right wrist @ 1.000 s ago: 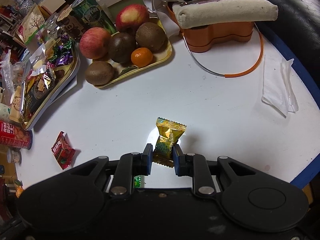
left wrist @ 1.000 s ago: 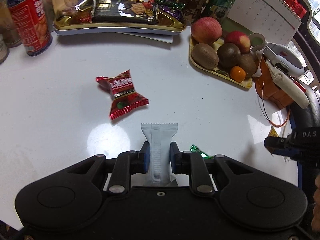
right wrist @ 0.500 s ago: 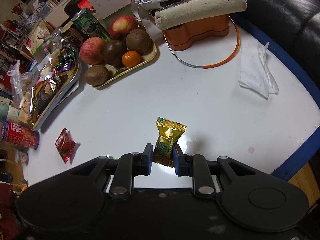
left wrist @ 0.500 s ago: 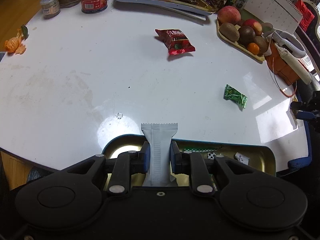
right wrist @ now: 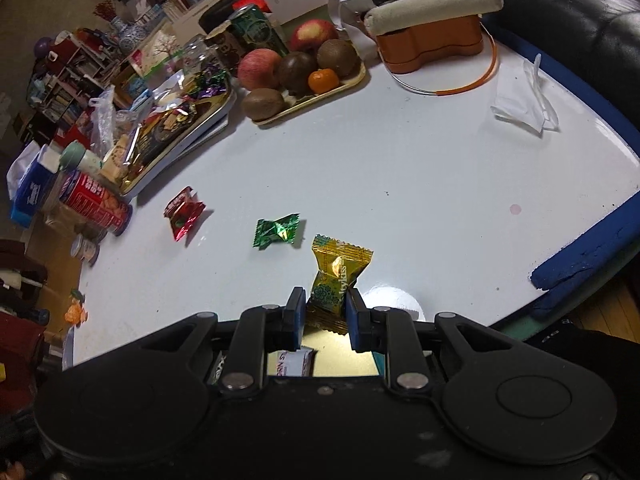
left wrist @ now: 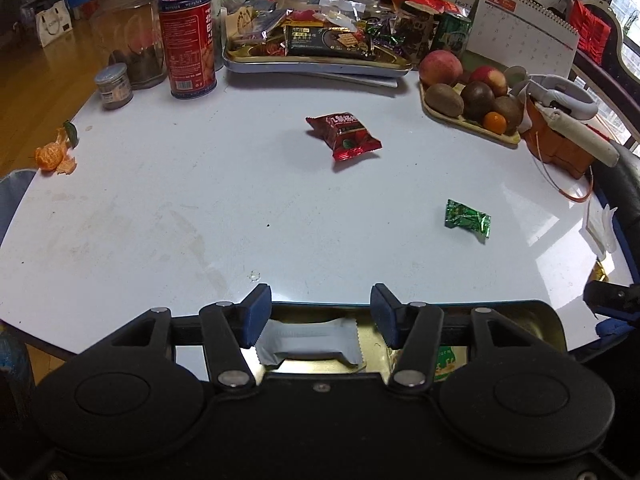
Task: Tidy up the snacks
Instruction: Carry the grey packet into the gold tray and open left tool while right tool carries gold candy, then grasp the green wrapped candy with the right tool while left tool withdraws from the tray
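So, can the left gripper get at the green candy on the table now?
Probably yes. The left gripper has just opened, leaving the silver packet below in the gold tray. The green candy lies alone on bare white table.

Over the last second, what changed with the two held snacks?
The left hand-held gripper pulled back over the gold tray; its jaws have just been opening, and the silver packet now lies flat in the tray. The right hand-held gripper also drew back, still clamping the gold candy. The red packet stayed put.
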